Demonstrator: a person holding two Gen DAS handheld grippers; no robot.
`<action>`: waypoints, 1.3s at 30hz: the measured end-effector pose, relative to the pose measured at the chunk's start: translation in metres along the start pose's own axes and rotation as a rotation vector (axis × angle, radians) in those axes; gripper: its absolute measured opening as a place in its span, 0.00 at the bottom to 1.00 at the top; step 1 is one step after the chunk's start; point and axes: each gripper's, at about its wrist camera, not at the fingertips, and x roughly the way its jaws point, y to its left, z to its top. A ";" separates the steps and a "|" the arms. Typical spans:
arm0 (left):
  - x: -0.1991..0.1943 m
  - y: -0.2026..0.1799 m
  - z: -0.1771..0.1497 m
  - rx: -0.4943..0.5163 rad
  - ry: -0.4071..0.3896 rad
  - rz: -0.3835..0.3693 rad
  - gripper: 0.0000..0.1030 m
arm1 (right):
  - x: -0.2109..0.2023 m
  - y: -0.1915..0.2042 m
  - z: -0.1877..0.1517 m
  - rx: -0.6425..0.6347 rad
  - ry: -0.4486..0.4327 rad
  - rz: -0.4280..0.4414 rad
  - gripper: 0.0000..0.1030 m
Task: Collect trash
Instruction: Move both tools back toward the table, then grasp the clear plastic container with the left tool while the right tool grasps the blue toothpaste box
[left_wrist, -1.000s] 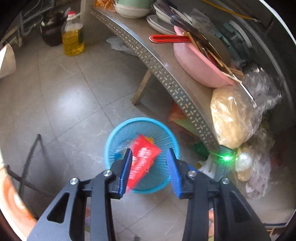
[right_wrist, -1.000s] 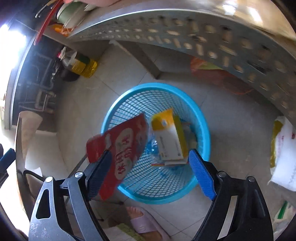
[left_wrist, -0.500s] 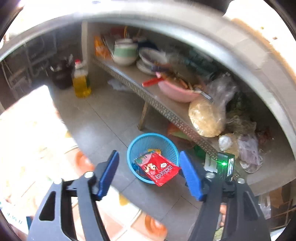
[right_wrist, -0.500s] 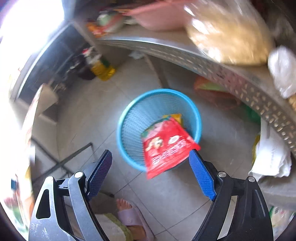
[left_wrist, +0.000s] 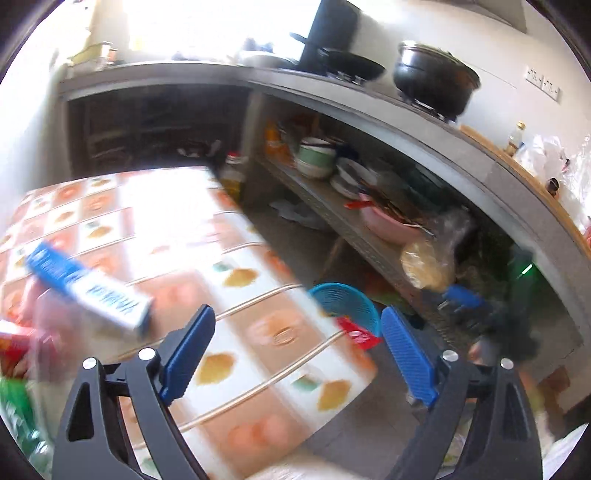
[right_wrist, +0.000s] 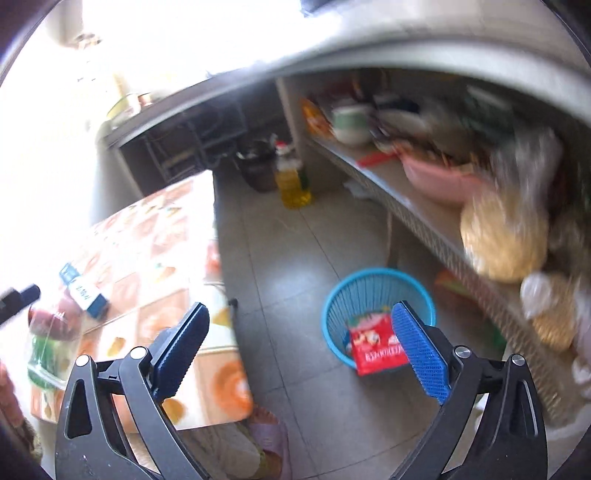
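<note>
A blue mesh trash basket (right_wrist: 376, 284) stands on the tiled floor beside a low metal shelf; it also shows in the left wrist view (left_wrist: 347, 301). A red snack wrapper (right_wrist: 376, 347) hangs over its near rim, also seen in the left wrist view (left_wrist: 356, 334). A blue and white box (left_wrist: 92, 291) lies on the patterned table (left_wrist: 258, 332), small in the right wrist view (right_wrist: 83, 291). My left gripper (left_wrist: 295, 350) is open and empty above the table edge. My right gripper (right_wrist: 299, 358) is open and empty, high above the floor near the basket.
The low shelf (right_wrist: 424, 206) holds bowls, a pink basin and bagged food. An oil bottle (right_wrist: 291, 181) stands on the floor. The counter above carries a black pot (left_wrist: 432, 77). A bag with fruit and greens (right_wrist: 48, 343) sits on the table. A slippered foot (right_wrist: 266, 435) is below.
The red wrapper was let go and now hangs on the basket rim. Both grippers pulled up and back from the basket; the table with the blue box has come into view.
</note>
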 end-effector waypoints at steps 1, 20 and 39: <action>-0.007 0.006 -0.008 -0.001 -0.003 0.021 0.87 | -0.007 0.010 0.003 -0.025 -0.013 0.000 0.92; -0.116 0.076 -0.112 -0.033 -0.179 0.224 0.87 | -0.014 0.175 -0.007 -0.347 -0.040 0.155 0.92; -0.049 0.142 -0.082 -0.131 -0.047 0.443 0.37 | 0.136 0.337 0.039 -0.454 0.439 0.585 0.82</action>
